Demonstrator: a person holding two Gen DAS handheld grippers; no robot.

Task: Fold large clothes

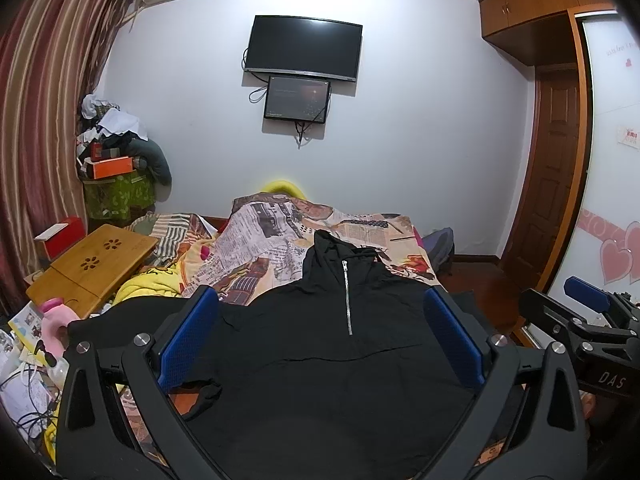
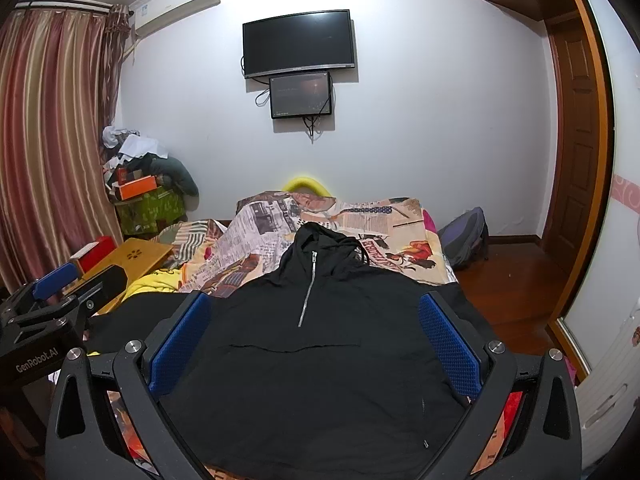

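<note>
A black half-zip hoodie [image 1: 320,360] lies flat and face up on the bed, hood pointing to the far wall; it also shows in the right wrist view [image 2: 312,360]. My left gripper [image 1: 320,332] is open above its lower body, blue pads wide apart, holding nothing. My right gripper [image 2: 316,332] is open too, above the hem, and empty. The right gripper also shows at the right edge of the left wrist view [image 1: 588,312]. The left gripper shows at the left edge of the right wrist view [image 2: 56,284].
The bed has a newspaper-print cover [image 1: 260,248]. A bamboo lap table [image 1: 92,268] and a red box [image 1: 60,236] lie at its left. Papers and cables [image 1: 28,372] are at near left. A backpack [image 2: 464,240] sits on the wooden floor, right.
</note>
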